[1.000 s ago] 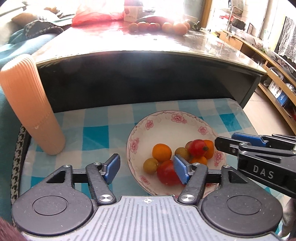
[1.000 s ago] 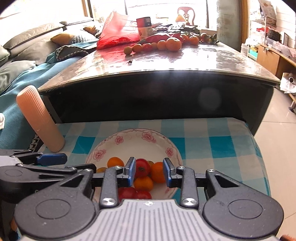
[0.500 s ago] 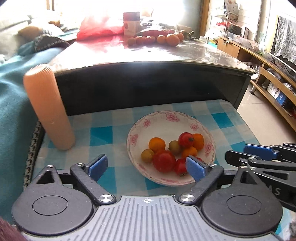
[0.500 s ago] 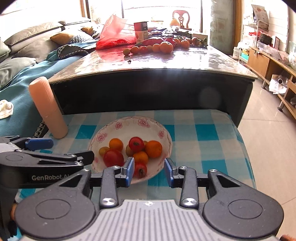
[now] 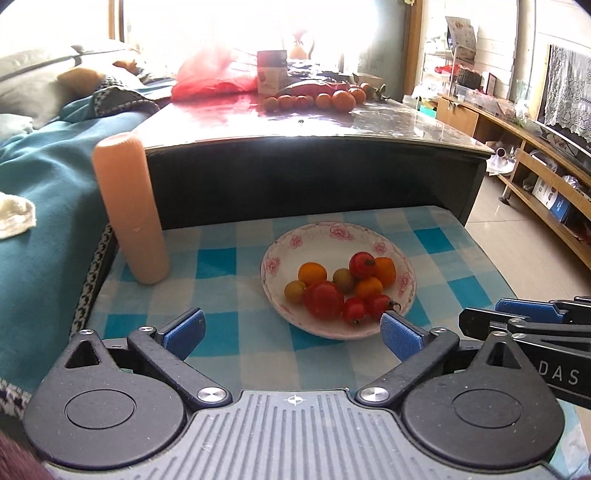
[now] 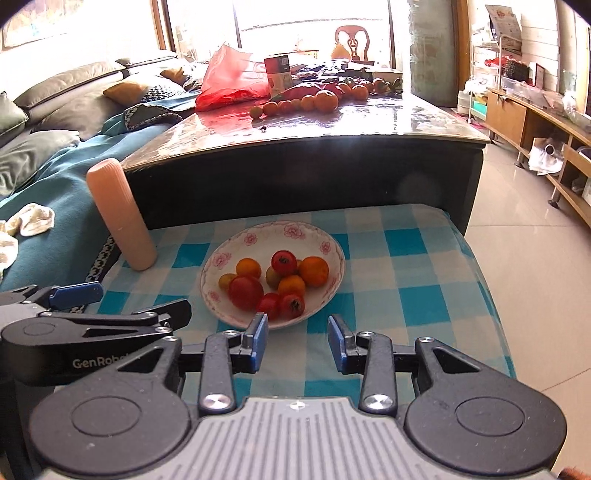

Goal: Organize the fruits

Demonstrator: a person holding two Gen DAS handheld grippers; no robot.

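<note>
In the left wrist view the right gripper [image 5: 480,319] is cut off by the frame's edge at 3 o'clock, so its jaw gap cannot be judged there. The left gripper [image 6: 140,302] runs out at 9 o'clock in the right wrist view. Glare washes out the window [image 5: 236,26] at 12 o'clock. The far fruits [image 6: 295,101] on the dark table are too small to identify.

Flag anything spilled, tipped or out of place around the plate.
Nothing spilled or damaged. The fruits sit piled inside the floral plate on the checked cloth. The one oddity: the peach ribbed cylinder leans tilted against the dark table.
</note>
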